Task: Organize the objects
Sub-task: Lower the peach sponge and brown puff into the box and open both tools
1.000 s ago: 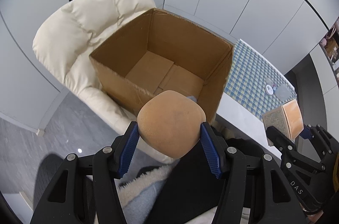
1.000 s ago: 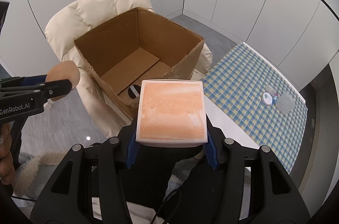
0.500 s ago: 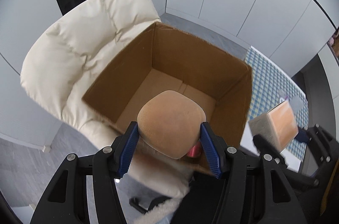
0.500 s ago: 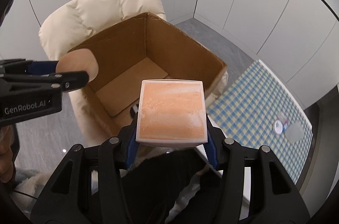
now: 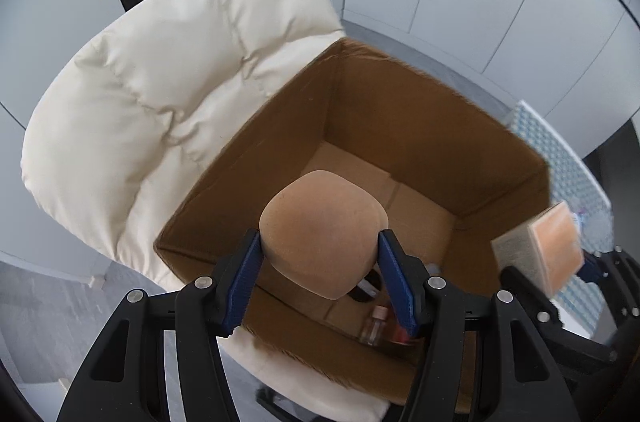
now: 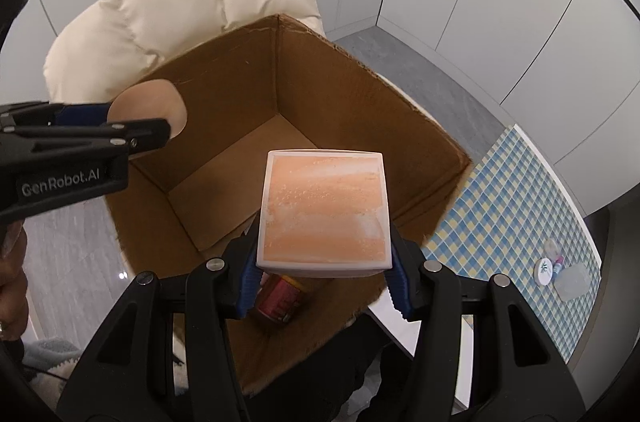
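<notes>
My left gripper [image 5: 320,254] is shut on a rounded tan sponge pad [image 5: 324,230] and holds it above the near side of an open cardboard box [image 5: 420,126]. My right gripper [image 6: 322,252] is shut on a white square box with an orange face [image 6: 324,210], above the same cardboard box [image 6: 332,90]. Each gripper shows in the other's view: the right one with its square box [image 5: 554,248], the left one with its pad [image 6: 150,112]. A red can [image 6: 280,298] and a small bottle [image 5: 374,328] lie in the box.
The box sits on a cream padded chair [image 5: 160,94]. A blue-and-yellow checked table [image 6: 512,214] stands to the right with a round white lid [image 6: 545,270] and a clear container [image 6: 574,282]. White cabinet doors line the back. Grey floor lies below left.
Both grippers have moved forward and over the cardboard box with their loads still held. The box now fills more of both views, and its contents have come into sight.
</notes>
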Demonstrator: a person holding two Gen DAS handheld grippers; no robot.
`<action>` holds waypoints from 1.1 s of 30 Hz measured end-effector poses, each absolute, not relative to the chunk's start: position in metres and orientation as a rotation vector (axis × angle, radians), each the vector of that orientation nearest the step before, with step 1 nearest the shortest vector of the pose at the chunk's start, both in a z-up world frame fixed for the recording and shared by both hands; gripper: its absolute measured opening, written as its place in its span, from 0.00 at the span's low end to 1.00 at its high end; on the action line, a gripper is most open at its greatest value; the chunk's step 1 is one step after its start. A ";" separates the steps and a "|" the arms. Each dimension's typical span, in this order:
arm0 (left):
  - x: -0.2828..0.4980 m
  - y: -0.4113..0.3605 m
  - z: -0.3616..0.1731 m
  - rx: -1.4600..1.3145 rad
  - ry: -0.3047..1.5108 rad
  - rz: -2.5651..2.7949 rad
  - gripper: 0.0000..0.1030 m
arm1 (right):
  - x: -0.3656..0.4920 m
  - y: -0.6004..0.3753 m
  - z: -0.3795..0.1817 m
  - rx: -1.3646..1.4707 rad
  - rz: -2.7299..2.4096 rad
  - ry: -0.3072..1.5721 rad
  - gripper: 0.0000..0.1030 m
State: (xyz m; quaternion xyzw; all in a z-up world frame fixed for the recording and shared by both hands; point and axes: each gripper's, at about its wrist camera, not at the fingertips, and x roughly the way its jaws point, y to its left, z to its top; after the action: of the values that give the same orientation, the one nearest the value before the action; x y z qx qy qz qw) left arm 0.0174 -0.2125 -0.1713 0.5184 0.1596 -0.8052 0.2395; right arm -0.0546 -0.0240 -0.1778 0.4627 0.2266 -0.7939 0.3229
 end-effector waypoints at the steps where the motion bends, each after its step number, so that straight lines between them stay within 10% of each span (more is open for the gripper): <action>1: 0.016 -0.215 -0.174 1.431 0.426 -2.194 0.57 | -0.056 -0.027 -0.180 1.221 -2.082 0.593 0.53; 18: 0.021 -0.213 -0.175 1.448 0.445 -2.224 0.66 | -0.057 -0.041 -0.190 1.242 -2.065 0.570 0.54; 21: 0.023 -0.216 -0.173 1.452 0.512 -2.243 0.76 | -0.058 -0.042 -0.187 1.232 -2.095 0.579 1.00; 33: 0.024 -0.219 -0.172 1.449 0.502 -2.230 0.81 | -0.055 -0.045 -0.189 1.210 -2.128 0.633 1.00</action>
State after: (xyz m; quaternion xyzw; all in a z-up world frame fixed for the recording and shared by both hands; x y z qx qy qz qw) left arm 0.0244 -0.2188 -0.1723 0.5226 0.1812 -0.8047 0.2158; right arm -0.0547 -0.0451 -0.1885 0.4564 0.2387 -0.8023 0.3018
